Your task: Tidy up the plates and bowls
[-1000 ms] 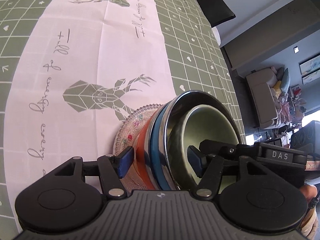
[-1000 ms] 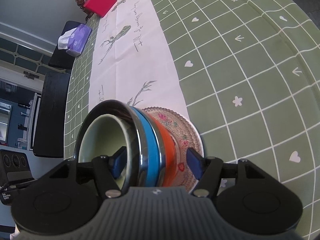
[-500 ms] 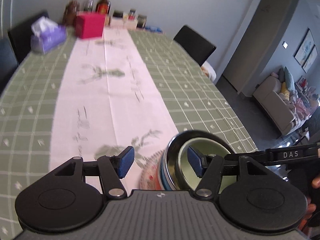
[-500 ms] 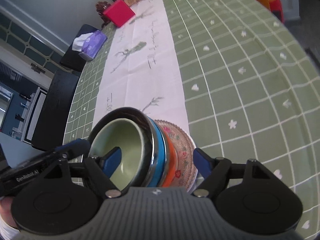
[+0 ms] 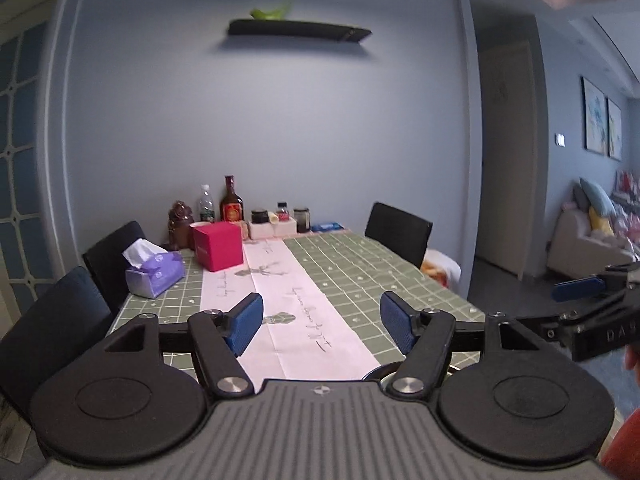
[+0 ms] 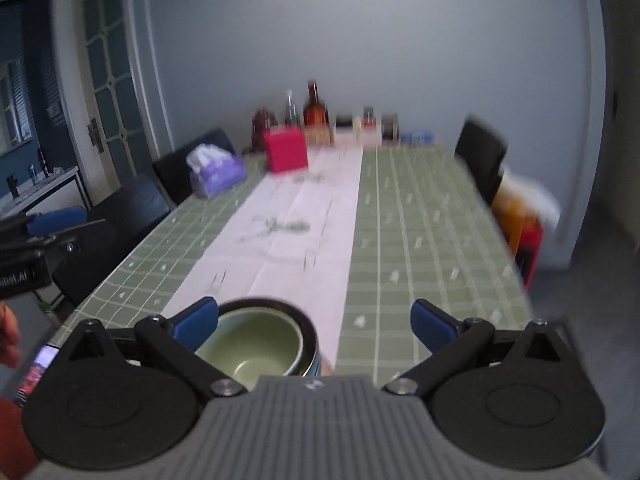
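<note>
The table (image 5: pixel 360 276) with its green checked cloth and pale runner (image 5: pixel 288 304) fills both views. Only the left wrist view takes in the wall shelf (image 5: pixel 298 30) and sofa (image 5: pixel 588 236); only the right wrist view shows the glazed door (image 6: pixel 108 92), and it is blurred. At the table's near end sits the stack of bowls (image 6: pixel 260 340): a pale green bowl nested in a dark-rimmed one, a blue edge beneath. The left view catches just a sliver of its rim. The right gripper (image 6: pixel 314 320) and left gripper (image 5: pixel 322 320) both hang above the table, tongs apart, holding nothing.
</note>
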Demonstrator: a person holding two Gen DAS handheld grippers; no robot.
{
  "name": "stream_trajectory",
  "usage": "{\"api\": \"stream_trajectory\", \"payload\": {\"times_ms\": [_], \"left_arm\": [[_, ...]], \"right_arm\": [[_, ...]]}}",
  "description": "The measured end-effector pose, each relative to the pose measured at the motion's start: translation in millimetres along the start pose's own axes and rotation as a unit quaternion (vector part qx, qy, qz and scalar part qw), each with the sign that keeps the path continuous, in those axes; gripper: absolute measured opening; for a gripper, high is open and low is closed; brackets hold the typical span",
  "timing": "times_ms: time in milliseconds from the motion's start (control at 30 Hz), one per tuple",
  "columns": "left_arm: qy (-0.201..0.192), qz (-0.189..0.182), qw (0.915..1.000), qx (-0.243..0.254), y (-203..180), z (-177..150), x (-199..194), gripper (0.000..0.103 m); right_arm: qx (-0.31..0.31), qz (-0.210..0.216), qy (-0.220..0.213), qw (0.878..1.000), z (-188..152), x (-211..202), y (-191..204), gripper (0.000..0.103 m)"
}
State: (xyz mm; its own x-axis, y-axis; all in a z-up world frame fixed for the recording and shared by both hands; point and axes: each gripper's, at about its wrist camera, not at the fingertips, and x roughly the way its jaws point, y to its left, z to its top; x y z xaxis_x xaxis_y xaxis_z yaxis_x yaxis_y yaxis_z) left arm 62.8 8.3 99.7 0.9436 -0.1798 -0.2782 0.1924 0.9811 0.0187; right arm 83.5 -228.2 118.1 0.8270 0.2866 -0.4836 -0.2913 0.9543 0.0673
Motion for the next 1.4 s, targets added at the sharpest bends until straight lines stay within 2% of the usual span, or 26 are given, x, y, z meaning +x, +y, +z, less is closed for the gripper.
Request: {"api": "stream_trajectory", "payload": {"times_ms": [67,133,233,300,367,533,633,800,967,1100,1233,1400], "left_arm": [[-0.011,0.006,0.9999,0.002,-5.7,-4.6,-11.7,0.079],[-0.016,0.029,0.9991,0.025,-14.5,-10.7,-22.7,0.08],[-0.022,0.058,0.9969,0.048,-26.8,-24.5,-35.1,0.089],[-0.016,0.064,0.9964,0.054,-33.1,-33.7,-42.7,0.09],[-0.014,0.073,0.9961,0.048,-37.2,-42.7,-50.2,0.092],[-0.039,0.108,0.9928,0.034,-45.0,-63.7,-72.8,0.093],[-0.032,0.119,0.9917,0.038,-48.8,-76.1,-75.7,0.093],[0.03,0.11,0.9933,0.018,-49.7,-97.1,-61.7,0.093],[0.096,0.134,0.9858,0.029,-55.4,-116.7,-43.5,0.093],[0.138,0.124,0.9826,0.01,-56.3,-129.5,-38.1,0.093],[0.162,0.118,0.9798,0.001,-58.8,-137.7,-35.4,0.093],[0.17,0.108,0.9795,-0.008,-60.5,-137.0,-33.0,0.094]], "right_arm": [[-0.011,-0.015,-0.027,0.999,-11.7,-15.9,7.2,0.1],[-0.006,-0.011,-0.036,0.999,-23.9,-27.8,11.8,0.1],[0.008,-0.007,-0.051,0.999,-42.1,-44.3,18.5,0.1],[0.014,-0.007,-0.067,0.998,-52.8,-55.2,24.3,0.1],[0.018,-0.013,-0.087,0.996,-64.1,-66.2,30.2,0.1],[0.034,-0.032,-0.153,0.987,-91.0,-90.6,41.7,0.1],[0.055,-0.03,-0.171,0.983,-105.8,-96.7,42.4,0.1],[0.064,-0.048,-0.134,0.988,-130.1,-84.0,44.5,0.1],[0.067,-0.065,-0.063,0.994,-143.8,-64.3,45.5,0.1],[0.068,-0.072,-0.018,0.995,-157.6,-53.3,45.1,0.1],[0.069,-0.071,-0.001,0.995,-166.2,-52.0,45.7,0.1],[0.07,-0.068,-0.003,0.995,-165.5,-54.3,46.1,0.1]]}}
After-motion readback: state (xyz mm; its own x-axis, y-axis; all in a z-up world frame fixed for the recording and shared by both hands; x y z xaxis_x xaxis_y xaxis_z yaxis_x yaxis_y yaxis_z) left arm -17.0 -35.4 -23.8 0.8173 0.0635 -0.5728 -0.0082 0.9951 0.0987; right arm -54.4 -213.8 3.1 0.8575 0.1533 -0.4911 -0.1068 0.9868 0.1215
